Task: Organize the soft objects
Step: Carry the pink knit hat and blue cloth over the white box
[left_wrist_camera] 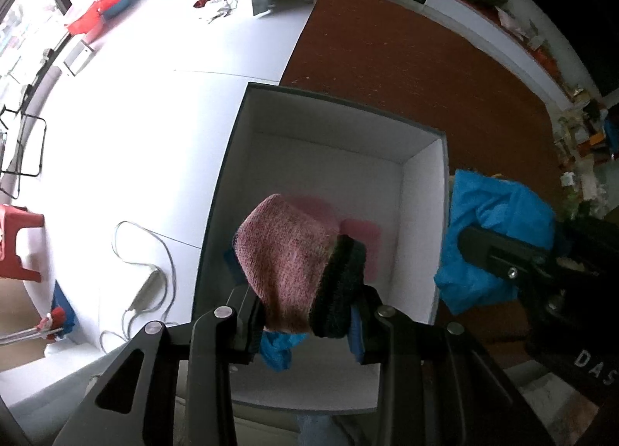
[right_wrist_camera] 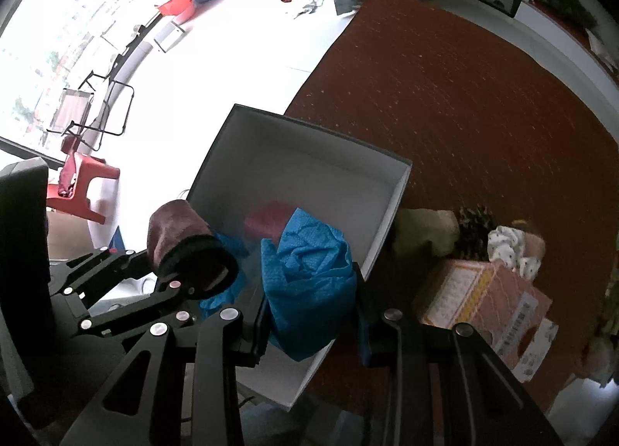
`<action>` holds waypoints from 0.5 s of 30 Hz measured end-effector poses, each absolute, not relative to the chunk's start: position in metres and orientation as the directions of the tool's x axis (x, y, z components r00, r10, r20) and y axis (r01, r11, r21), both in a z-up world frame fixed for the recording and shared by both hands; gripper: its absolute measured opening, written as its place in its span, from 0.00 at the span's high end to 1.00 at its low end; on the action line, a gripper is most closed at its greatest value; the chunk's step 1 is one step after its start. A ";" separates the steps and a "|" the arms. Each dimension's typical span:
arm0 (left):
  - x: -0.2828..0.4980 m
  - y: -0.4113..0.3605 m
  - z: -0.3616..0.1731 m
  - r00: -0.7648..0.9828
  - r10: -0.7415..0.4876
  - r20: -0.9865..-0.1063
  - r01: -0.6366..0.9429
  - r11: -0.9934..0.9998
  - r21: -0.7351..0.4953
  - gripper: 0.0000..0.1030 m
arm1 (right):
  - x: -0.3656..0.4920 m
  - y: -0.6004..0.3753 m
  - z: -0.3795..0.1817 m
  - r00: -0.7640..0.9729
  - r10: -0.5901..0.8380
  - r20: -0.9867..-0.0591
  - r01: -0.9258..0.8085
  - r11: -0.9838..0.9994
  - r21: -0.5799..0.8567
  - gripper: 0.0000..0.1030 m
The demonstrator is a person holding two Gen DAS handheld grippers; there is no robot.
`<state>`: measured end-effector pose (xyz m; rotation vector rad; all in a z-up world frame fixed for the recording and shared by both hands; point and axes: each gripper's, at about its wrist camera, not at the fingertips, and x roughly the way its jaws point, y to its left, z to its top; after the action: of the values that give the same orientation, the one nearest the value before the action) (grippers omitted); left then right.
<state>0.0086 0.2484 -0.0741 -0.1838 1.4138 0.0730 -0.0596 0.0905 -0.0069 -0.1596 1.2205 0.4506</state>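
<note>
A pink knit hat (left_wrist_camera: 286, 264) with a dark cuff hangs above the open white box (left_wrist_camera: 421, 183); a crumpled blue cloth (right_wrist_camera: 309, 283) hangs over its rim.

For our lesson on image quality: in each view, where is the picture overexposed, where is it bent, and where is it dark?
Left wrist view: the pale floor is blown out to white, the white box has bowed edges, and the corners are black. Right wrist view: the window glares, the rug edge curves, and the left gripper and its frame are in shadow.
</note>
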 end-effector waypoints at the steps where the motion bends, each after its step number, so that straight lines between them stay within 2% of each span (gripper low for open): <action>1: 0.009 0.248 -0.076 0.153 -0.055 -0.987 -0.162 0.984 -0.080 0.64 | -0.058 0.093 -0.007 0.267 0.246 -0.932 -0.418 0.901 0.118 0.65; 15: 0.019 0.247 -0.090 0.117 -0.065 -0.991 -0.158 0.984 -0.083 0.64 | -0.038 0.105 -0.016 0.255 0.208 -0.944 -0.419 0.904 0.086 0.65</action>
<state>0.0189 0.2470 -0.0905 -0.1838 1.4546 0.0682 -0.0380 0.1048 -0.0164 -0.1966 1.2434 0.4294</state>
